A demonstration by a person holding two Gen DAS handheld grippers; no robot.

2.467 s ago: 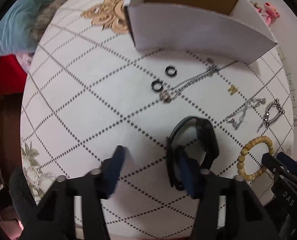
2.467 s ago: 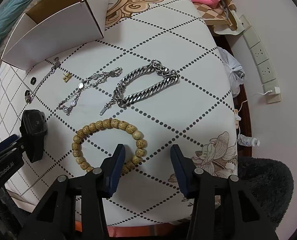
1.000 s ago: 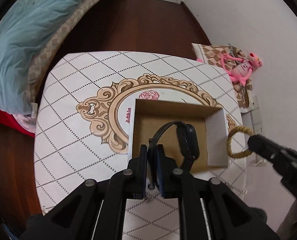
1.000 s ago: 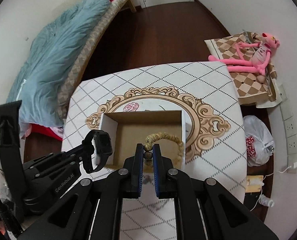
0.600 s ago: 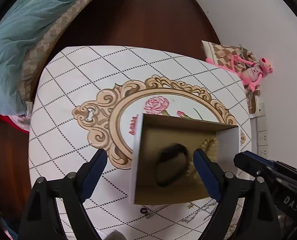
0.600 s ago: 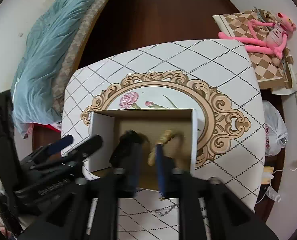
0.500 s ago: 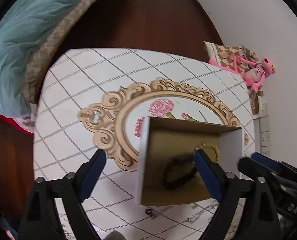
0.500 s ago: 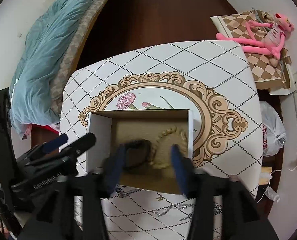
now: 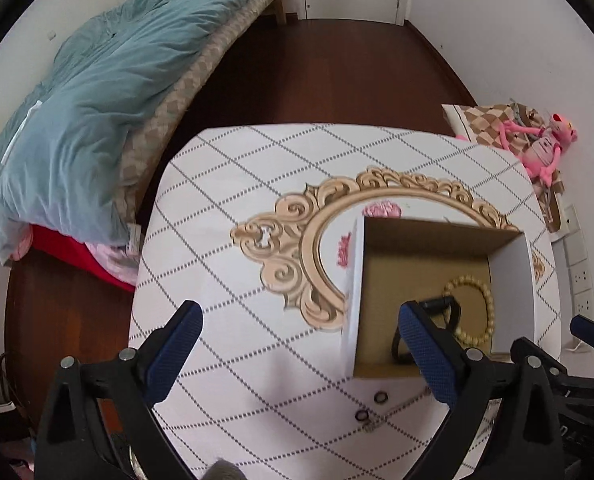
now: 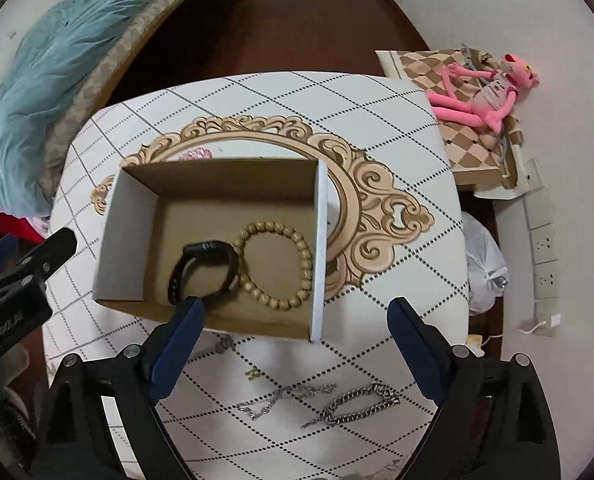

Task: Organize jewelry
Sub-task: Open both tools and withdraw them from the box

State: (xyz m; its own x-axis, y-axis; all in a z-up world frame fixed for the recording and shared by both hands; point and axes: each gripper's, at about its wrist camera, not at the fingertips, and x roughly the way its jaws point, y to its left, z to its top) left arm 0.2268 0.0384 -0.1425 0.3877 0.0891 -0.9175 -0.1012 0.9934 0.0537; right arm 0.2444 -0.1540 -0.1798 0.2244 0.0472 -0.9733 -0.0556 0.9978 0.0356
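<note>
Jewelry box holds two pieces, both your grippers empty

Table first: your white tabletop with a dotted diamond grid and a gold ornamental frame print (image 10: 381,208) carries everything. On it sits the open cardboard box, white outside and brown inside (image 10: 115,240), squarely over the printed frame.

Your left gripper (image 9: 301,354), black with blue pads, hangs above the table with its jaws opening wide; nothing is between them, and its right finger overlaps the box's near left corner in its own view. Your right gripper (image 10: 295,340), same build, is likewise opening wide and holds nothing; it hovers over the box's near wall.

Inside the box, the round bracelet of tan wooden beads (image 10: 273,266) lies flat on the floor toward the right wall. Touching its left side is the black band-style wristwatch (image 10: 203,266), resting on its edge.

On the bare table nearer you than the box, you have the heavy silver curb-chain bracelet (image 10: 353,404), and just to its left the thinner silver chain with charms (image 10: 283,398). A small gold clasp-like piece (image 10: 252,374) lies between that chain and the box. Two small black rings (image 9: 381,397) sit apart in the left wrist view, close to the box's near wall.
</note>
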